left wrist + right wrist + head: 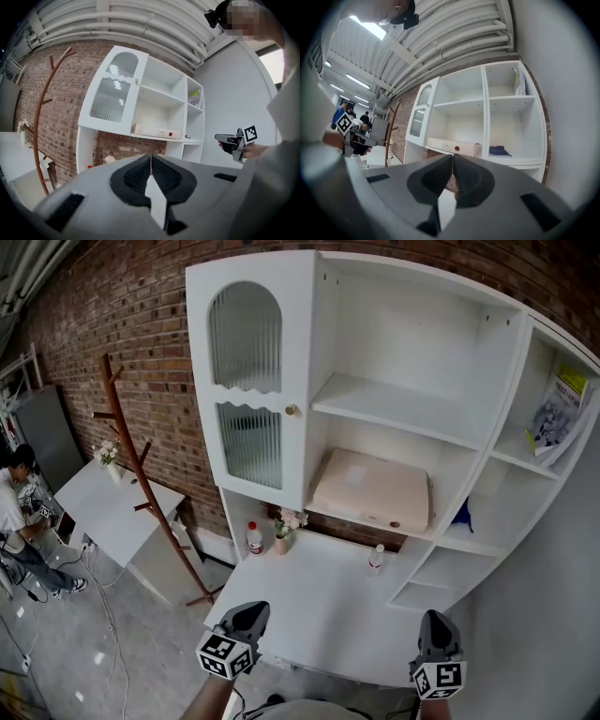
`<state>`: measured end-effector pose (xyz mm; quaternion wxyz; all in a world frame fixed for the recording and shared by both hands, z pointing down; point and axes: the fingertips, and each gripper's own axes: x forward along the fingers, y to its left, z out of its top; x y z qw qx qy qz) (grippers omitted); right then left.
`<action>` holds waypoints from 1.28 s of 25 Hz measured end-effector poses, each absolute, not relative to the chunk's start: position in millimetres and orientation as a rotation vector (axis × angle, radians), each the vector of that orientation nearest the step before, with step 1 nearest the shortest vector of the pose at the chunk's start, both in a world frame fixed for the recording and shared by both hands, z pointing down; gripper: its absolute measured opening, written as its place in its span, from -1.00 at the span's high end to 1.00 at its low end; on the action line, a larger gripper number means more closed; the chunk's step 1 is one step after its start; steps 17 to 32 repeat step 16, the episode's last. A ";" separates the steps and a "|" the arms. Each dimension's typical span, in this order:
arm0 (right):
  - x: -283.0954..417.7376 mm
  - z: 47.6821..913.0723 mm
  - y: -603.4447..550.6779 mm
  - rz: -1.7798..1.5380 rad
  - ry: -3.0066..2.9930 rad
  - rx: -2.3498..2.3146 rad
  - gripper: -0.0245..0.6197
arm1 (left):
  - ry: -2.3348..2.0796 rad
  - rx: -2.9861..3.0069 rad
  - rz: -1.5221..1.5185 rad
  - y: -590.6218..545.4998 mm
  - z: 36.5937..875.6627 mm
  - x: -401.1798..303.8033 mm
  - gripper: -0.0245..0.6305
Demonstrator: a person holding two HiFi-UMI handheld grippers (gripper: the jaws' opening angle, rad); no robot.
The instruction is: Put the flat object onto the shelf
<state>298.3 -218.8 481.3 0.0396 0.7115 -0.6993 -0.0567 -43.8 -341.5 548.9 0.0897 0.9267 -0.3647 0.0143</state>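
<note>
The flat object, a pale beige box (370,491) with a red dot on its front, lies on the lower middle shelf of the white cabinet (253,268). It also shows in the left gripper view as the box (154,132) and in the right gripper view as the box (452,146). My left gripper (249,611) and right gripper (435,619) hover over the near edge of the white desk top (319,606), well short of the shelf. Both stand shut with nothing between the jaws, as seen at the left gripper (151,158) and the right gripper (453,158).
Two small bottles (254,538) (377,559) and a flower vase (283,532) stand at the back of the desk. A blue cloth (463,514) and a booklet (558,413) lie in the right compartments. A wooden coat rack (141,474), a white table (112,507) and a person (14,512) are to the left.
</note>
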 end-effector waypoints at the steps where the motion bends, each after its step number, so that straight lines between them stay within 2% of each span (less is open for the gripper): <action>1: 298.7 480.5 -218.8 -0.174 -2.143 2.182 0.83 | -1.084 2.755 0.043 -341.5 548.9 -43.6 0.84; 32: 300.8 482.4 -224.2 -0.151 -2.140 2.185 0.83 | -1.066 2.772 0.072 -348.9 546.3 -36.8 0.84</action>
